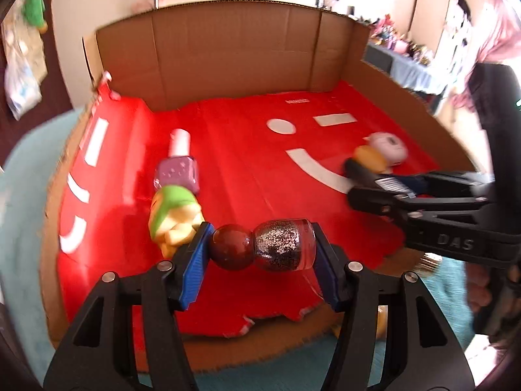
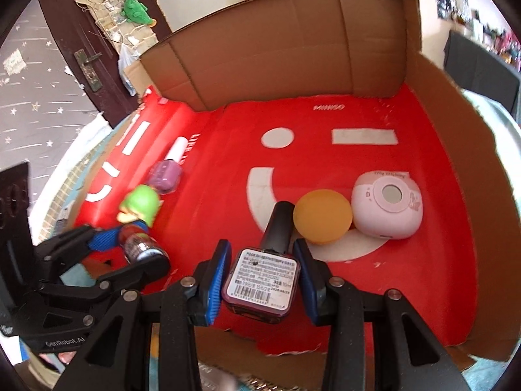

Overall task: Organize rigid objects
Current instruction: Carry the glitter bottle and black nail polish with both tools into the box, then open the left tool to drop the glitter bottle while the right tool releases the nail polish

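In the left wrist view my left gripper point(image 1: 262, 251) is shut on a glitter nail polish bottle point(image 1: 285, 244) with a round dark red cap, held sideways between the blue pads. Just beyond it lie a green-capped figurine point(image 1: 172, 218) and a purple polish bottle point(image 1: 177, 171) with a white cap. In the right wrist view my right gripper point(image 2: 262, 277) is shut on a dark magenta polish bottle point(image 2: 260, 282), labelled base toward the camera, black cap pointing away. Ahead of it sit an orange ball point(image 2: 322, 216) and a pink round device point(image 2: 387, 208).
Everything sits in a low cardboard box point(image 2: 293, 45) with a tall back wall and a red printed liner point(image 2: 309, 120). The left gripper point(image 2: 136, 247) hovers at the box's near left, the right gripper point(image 1: 358, 184) at its right. A teal cloth point(image 1: 26, 195) lies around the box.
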